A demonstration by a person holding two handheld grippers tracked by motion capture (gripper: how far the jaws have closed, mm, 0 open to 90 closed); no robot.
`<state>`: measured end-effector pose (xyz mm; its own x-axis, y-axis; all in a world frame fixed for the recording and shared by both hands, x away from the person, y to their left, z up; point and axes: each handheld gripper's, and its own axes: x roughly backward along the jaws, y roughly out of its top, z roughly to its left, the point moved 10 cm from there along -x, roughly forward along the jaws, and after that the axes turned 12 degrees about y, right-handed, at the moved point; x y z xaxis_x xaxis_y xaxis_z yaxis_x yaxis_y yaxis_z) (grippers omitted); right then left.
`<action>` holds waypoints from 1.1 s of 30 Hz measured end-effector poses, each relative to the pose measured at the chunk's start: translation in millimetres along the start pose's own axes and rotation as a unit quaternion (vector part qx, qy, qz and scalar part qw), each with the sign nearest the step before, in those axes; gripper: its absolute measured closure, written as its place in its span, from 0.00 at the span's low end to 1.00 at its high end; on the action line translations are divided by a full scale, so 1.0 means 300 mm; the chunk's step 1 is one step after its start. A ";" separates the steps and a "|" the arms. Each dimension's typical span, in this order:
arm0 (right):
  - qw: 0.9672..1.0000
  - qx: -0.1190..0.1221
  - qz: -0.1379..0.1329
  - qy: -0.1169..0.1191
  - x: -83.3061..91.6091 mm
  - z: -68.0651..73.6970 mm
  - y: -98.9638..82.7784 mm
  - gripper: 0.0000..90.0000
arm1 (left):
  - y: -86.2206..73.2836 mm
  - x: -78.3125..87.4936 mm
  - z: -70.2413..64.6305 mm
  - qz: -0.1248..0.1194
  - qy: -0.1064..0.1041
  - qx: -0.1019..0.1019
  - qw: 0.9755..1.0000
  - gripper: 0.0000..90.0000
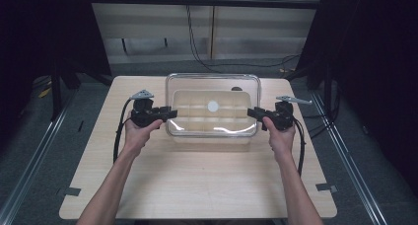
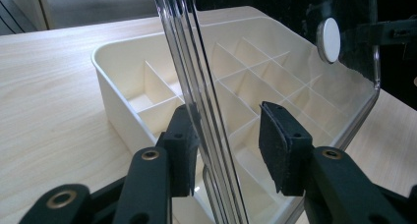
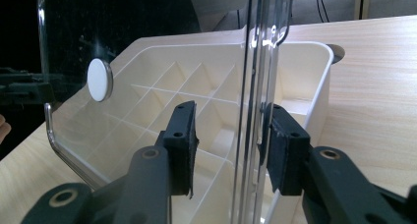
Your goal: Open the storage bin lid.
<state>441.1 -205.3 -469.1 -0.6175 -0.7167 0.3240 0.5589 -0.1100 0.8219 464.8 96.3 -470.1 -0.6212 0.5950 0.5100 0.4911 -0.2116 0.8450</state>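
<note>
A cream box (image 1: 183,97) split into several compartments sits at the table's far middle. A clear lid (image 1: 212,82) with a white round knob (image 1: 213,106) stands roughly upright over the box's near side. My left gripper (image 1: 172,113) is at the lid's left edge and my right gripper (image 1: 250,111) at its right edge. In the left gripper view the lid's rim (image 2: 196,86) runs between the open jaws (image 2: 227,111), against the left pad (image 2: 183,150). In the right gripper view the rim (image 3: 255,86) rests against the right pad (image 3: 282,150) of the open jaws (image 3: 231,107).
The wooden table (image 1: 197,175) has bare surface in front of the box and at both sides. A small round hole (image 1: 236,89) lies behind the box. Dark curtains and floor rails flank the table, and cables hang at the back wall.
</note>
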 end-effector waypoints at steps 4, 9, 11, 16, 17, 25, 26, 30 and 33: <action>1.000 0.000 -0.010 0.008 0.016 0.008 -0.005 0.69 | 0.004 0.015 -0.006 -0.007 -0.008 0.006 1.000 0.69; 1.000 0.000 -0.013 0.014 0.018 0.017 -0.012 0.70 | -0.002 0.025 -0.005 -0.007 -0.005 0.003 1.000 0.71; 1.000 0.001 -0.013 0.013 0.017 0.018 -0.010 0.70 | -0.003 0.028 -0.003 -0.007 -0.004 0.005 1.000 0.71; 1.000 0.010 -0.011 0.017 0.024 0.029 -0.005 0.71 | -0.002 0.037 -0.005 -0.011 -0.007 0.007 1.000 0.73; 1.000 0.010 -0.011 0.017 0.024 0.029 -0.005 0.71 | -0.002 0.039 -0.007 -0.011 -0.006 0.004 1.000 0.73; 0.999 0.013 -0.023 0.024 0.057 0.047 0.005 0.71 | 0.009 0.070 -0.037 -0.020 -0.005 -0.009 1.000 0.74; 0.999 0.009 -0.021 0.023 0.058 0.046 -0.001 0.71 | 0.010 0.075 -0.043 -0.022 -0.006 -0.011 1.000 0.74; 0.999 0.010 -0.020 0.023 0.064 0.053 -0.006 0.71 | 0.005 0.082 -0.046 -0.021 -0.004 -0.010 1.000 0.74; 1.000 0.012 -0.018 0.023 0.066 0.058 -0.009 0.71 | 0.002 0.086 -0.049 -0.020 -0.004 -0.008 1.000 0.74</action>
<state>417.8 -207.4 -456.6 -0.6106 -0.7434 0.2730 0.5236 -0.1204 0.8434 440.1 100.1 -454.1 -0.6352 0.6094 0.4746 0.4559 -0.2002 0.8672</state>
